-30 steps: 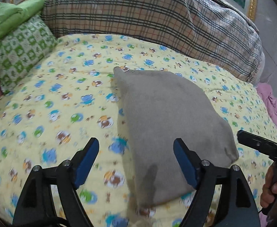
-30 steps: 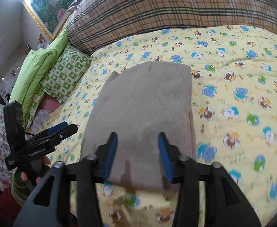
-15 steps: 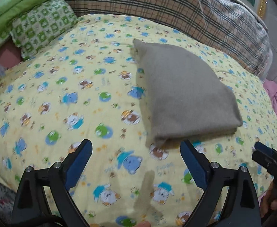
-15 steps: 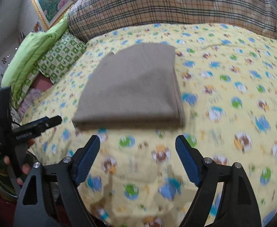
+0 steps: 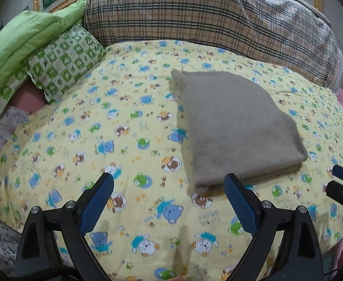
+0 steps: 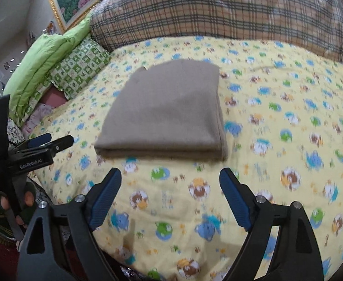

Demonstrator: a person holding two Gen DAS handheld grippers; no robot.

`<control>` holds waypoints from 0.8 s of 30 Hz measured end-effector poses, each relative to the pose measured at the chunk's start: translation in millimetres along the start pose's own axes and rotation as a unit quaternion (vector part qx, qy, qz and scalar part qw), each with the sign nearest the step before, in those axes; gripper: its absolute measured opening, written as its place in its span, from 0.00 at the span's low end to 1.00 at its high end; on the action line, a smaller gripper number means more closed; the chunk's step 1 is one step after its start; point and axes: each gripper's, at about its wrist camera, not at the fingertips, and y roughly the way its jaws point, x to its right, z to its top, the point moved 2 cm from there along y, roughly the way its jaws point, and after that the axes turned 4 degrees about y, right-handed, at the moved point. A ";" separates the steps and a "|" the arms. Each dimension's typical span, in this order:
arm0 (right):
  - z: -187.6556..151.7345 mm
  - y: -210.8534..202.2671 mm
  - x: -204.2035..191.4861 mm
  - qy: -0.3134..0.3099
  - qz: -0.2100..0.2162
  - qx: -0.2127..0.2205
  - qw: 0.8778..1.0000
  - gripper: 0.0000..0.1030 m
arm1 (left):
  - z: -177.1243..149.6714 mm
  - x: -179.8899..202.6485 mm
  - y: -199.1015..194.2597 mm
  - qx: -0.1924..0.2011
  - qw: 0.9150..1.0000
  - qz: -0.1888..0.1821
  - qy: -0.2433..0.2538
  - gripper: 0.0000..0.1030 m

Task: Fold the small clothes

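Cloth [image 5: 237, 126], taupe and folded into a flat stack, lies on the sheet [image 5: 115, 140], a yellow one printed with cartoon bears. In the left wrist view we see it right of centre, its layered fold edge facing the camera; in the right wrist view it sits in the upper middle [image 6: 169, 112], the fold edges stacked along its near side.

We hold the left gripper [image 5: 169, 201] above the sheet at the bottom of its own view, jaws spread wide, nothing between them. Its right pad overlaps the cloth's near corner in the picture, but we cannot tell that it touches. In the right wrist view the same tool shows at the left edge [image 6: 51, 142], with fingers [image 6: 27, 196] wrapped round its handle.

Our right gripper [image 6: 170, 199] hangs over bare sheet below the cloth, clear of it. Its jaws are opening and nothing lies between them. Its tips poke in at the right edge of the left wrist view [image 5: 340, 182].

Behind the cloth, across the top of both views, a plaid blanket [image 5: 206, 14] is heaped. At upper left sit a green checked pillow [image 5: 63, 61] and a plain green pillow [image 5: 23, 42] beside it. A gold picture frame [image 6: 54, 7] hangs in the upper left corner.
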 end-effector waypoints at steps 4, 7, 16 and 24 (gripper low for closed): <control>15.9 6.2 -5.2 -0.009 0.027 0.001 1.000 0.89 | 5.6 7.3 9.7 -0.013 0.999 0.032 0.021 0.93; 22.3 15.5 -8.7 -0.019 0.015 -0.002 1.000 0.89 | 4.8 10.5 19.1 -0.028 0.999 0.035 0.025 0.93; 31.6 52.4 -3.5 -0.013 0.001 -0.028 1.000 0.89 | 6.7 14.1 45.2 -0.048 0.998 0.039 0.022 0.93; 41.0 63.0 -2.9 -0.020 -0.012 -0.033 0.999 0.89 | 22.7 14.3 49.8 -0.032 0.999 0.036 0.020 0.93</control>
